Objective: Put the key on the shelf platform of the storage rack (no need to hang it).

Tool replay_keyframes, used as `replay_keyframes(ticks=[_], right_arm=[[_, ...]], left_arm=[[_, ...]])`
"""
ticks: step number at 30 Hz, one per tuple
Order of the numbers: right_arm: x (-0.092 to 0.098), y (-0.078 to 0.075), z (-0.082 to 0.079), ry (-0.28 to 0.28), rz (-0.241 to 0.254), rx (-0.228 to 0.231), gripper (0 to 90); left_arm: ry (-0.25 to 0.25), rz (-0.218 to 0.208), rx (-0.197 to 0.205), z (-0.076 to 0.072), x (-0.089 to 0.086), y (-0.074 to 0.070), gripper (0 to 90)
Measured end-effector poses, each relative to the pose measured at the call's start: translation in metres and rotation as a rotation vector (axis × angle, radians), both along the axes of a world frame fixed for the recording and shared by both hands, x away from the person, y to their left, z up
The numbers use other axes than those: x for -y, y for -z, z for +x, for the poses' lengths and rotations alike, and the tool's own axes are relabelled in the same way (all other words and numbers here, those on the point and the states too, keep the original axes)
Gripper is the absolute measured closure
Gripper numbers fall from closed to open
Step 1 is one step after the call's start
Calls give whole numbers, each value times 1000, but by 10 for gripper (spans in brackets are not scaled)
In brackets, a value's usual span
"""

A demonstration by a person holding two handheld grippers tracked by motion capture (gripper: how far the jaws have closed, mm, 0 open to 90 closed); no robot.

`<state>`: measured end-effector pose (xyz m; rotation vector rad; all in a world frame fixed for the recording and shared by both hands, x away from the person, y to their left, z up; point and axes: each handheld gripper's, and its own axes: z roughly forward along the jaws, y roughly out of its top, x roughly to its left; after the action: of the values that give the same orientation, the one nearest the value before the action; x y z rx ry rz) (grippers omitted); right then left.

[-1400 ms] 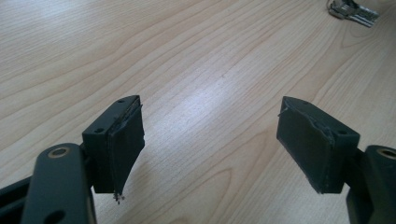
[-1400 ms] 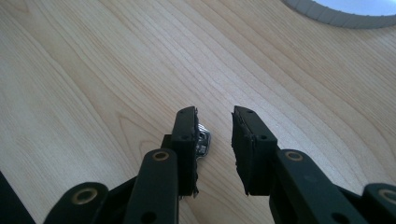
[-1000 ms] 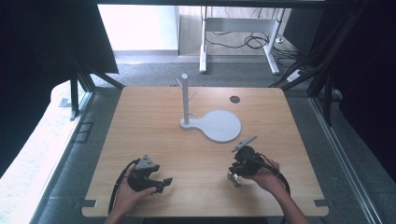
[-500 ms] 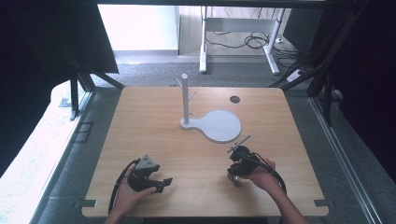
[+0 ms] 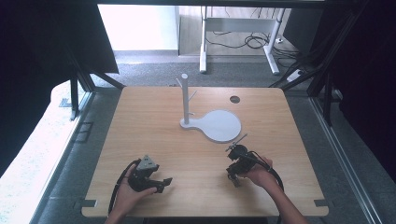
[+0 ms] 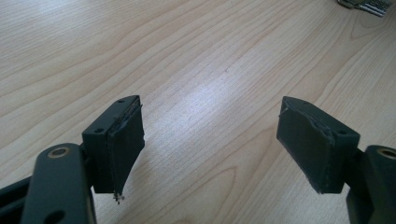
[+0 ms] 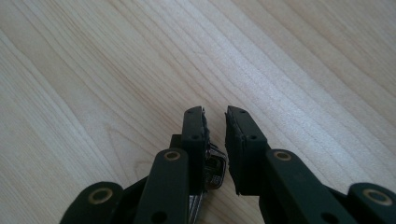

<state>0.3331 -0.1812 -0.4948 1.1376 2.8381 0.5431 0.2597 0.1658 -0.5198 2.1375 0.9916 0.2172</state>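
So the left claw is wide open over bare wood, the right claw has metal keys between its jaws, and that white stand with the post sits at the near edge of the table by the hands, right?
Not quite. The left gripper is open over bare wood, and the right gripper has keys between its jaws, which have just been closing. But the white stand sits farther out, past the table's middle, away from both hands, as the high view shows.

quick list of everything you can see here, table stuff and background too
light wooden table: one, tan, centre
white peg stand with round flat base: one, white, table's far middle
small round dark hole: one, table's far right
bunch of metal keys: one, silver, between the right gripper's jaws
white desk frame: one, floor beyond the table
black cables: several, floor under that frame
left gripper: black, open, near left
right gripper: black, jaws just been closing, near right
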Motion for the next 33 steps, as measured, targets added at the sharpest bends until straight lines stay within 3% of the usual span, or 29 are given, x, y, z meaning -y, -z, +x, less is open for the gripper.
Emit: replay_keyframes(ticks=[9,19,24,33], right_arm=[[-1,4,2,14,-7,-35,801],[-2,4,2,16,-8,-78,884],[-1,3,-1,-5,-28,-67,893],[4,-10,-3,-4,-19,-42,896]], left_arm=[[2,-3,0,0,0,0,233],[0,-2,-1,1,-1,0,233],[-4,-7,-2,1,-2,0,233],[-1,-6,-1,1,-2,0,233]])
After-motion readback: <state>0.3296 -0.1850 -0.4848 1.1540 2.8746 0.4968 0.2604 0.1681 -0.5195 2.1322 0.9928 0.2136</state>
